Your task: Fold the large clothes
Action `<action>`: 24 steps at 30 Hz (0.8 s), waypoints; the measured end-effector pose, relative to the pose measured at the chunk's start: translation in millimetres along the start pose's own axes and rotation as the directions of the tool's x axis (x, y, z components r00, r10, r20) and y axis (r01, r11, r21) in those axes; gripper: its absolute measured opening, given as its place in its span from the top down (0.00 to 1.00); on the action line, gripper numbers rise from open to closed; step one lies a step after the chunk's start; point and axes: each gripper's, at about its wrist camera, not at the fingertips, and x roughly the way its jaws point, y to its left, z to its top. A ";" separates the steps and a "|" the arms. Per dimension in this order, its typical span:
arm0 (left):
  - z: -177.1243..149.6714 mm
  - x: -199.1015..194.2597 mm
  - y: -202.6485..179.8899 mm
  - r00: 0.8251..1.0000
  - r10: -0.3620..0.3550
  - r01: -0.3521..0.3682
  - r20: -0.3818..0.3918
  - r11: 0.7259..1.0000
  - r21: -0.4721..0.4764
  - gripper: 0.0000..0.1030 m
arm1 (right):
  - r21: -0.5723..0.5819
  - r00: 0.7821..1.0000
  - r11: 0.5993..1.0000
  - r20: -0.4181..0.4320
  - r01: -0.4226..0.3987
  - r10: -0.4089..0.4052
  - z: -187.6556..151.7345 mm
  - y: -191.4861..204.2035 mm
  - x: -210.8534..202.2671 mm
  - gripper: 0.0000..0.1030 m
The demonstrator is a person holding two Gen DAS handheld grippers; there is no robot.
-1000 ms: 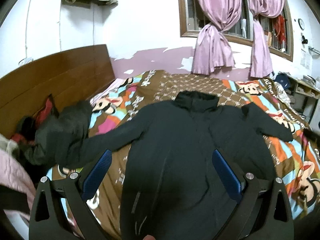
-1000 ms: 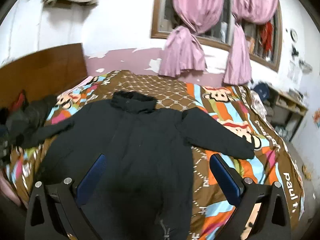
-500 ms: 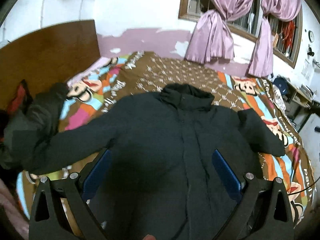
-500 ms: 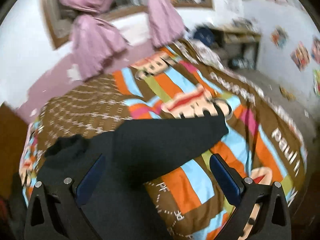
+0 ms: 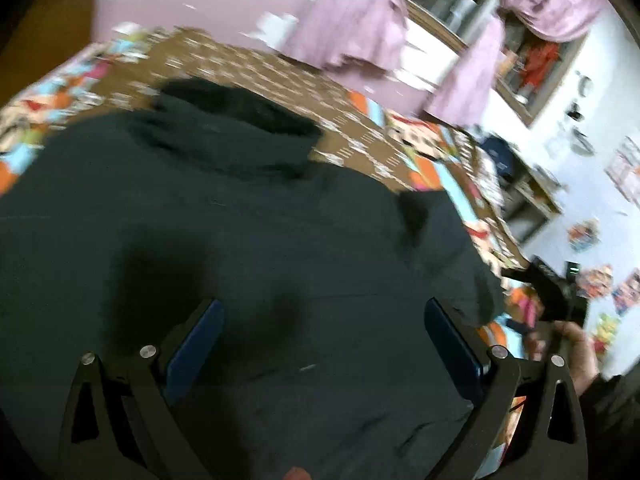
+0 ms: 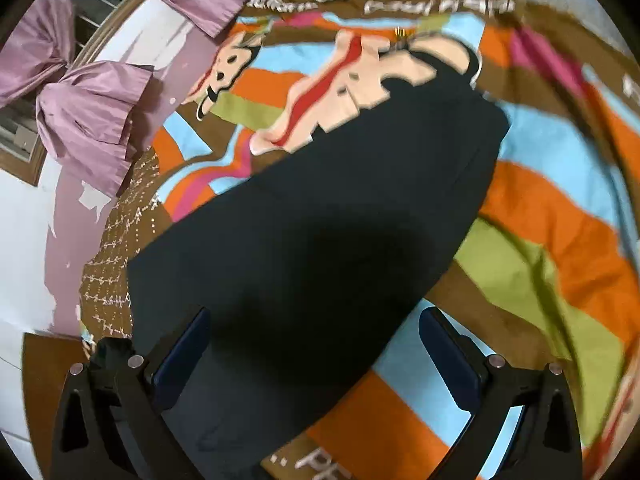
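The large black padded jacket (image 5: 248, 240) runs off the left wrist view's left and bottom edges, so its hem and one sleeve stay unseen. That whole frame is motion-smeared — the cartoon-print brown bedspread (image 5: 256, 64) and the shelf clutter (image 5: 528, 184) are unreadable. In the right wrist view the bedspread's white lettering (image 6: 320, 460) is cut off at the bottom — illegible.
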 end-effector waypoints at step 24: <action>-47.5 111.8 -17.4 0.998 0.030 -0.019 -0.062 0.986 0.165 0.02 | 0.060 0.996 0.997 0.074 -0.056 0.051 9.3 -37.8 11.9 0.81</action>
